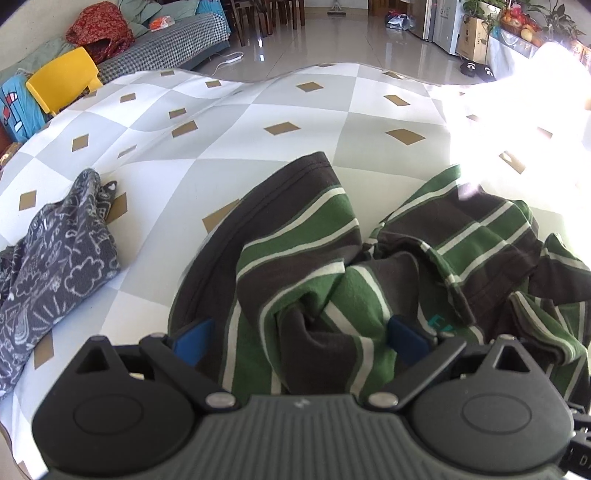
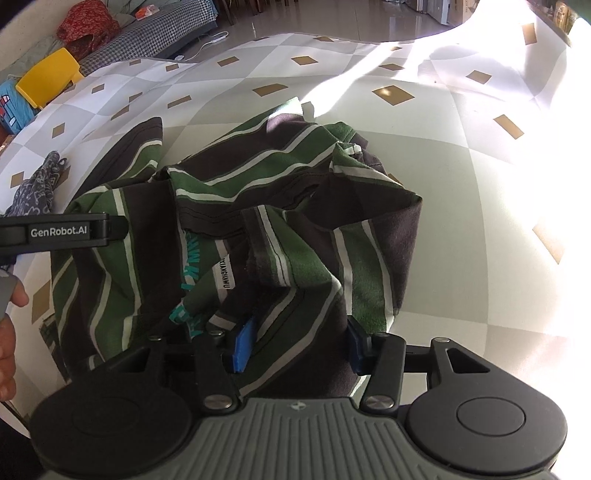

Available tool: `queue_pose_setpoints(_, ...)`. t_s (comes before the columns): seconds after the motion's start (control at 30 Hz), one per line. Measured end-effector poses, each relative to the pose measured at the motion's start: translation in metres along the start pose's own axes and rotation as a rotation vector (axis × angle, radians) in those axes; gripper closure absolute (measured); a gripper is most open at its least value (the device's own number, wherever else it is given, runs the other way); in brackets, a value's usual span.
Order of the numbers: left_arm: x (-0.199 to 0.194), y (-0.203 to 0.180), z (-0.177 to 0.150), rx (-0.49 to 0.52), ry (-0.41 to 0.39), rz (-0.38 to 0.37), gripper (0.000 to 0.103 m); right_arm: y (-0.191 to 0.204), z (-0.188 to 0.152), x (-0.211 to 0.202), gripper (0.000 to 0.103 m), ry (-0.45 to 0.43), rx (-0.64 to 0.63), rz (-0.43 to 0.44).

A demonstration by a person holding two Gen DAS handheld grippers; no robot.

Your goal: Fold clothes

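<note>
My left fingers (image 1: 301,338) spread wide, right fingers (image 2: 297,345) part open, both w/ crumpled green-brown striped shirt (image 1: 369,258) between on diamond-pattern grey-white tabletop cloth (image 1: 221,122); glossy tiled floor (image 1: 332,37) beyond.

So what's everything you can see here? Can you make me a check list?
Surface: checked cloth with tan diamonds, sunlit at right.
Job's things: striped shirt, green and brown, crumpled, not folded.
Clutter: grey patterned garment lying left of the shirt.
Tongs: left tongs wide open over shirt folds; right tongs open, fabric between the pads, not pinched.
Cables: white cord on the floor.
Surroundings: yellow chair, sofa with a red garment, plants.
</note>
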State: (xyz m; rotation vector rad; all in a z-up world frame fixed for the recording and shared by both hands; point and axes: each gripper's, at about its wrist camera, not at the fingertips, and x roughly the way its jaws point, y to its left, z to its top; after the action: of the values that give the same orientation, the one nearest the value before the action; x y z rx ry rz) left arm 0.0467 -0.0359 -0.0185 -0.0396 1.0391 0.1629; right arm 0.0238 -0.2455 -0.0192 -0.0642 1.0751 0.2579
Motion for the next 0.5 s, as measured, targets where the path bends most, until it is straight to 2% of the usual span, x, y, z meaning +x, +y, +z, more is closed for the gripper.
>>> queue_pose_setpoints(0.07,0.011,0.001,-0.005,-0.015,0.028,0.002,0.004,0.005,-0.001,0.003,0.053,-0.013,-0.029,-0.014)
queue_pose_setpoints(0.17,0.013,0.0,-0.01,-0.004,0.005,0.013,0.003,0.006,0.0,0.006,0.053,-0.037,-0.034,-0.019)
queue_pose_setpoints(0.27,0.012,-0.002,-0.012,0.016,-0.001,0.015,0.007,0.006,0.002,0.009,0.061,-0.06,-0.034,-0.029)
queue_pose_setpoints(0.4,0.011,0.0,-0.015,-0.006,0.015,-0.018,0.016,0.003,0.005,0.011,0.075,-0.083,-0.013,-0.026)
queue_pose_setpoints(0.5,0.009,0.003,-0.019,-0.022,0.021,-0.032,0.023,0.001,0.008,0.012,0.082,-0.096,-0.001,-0.021)
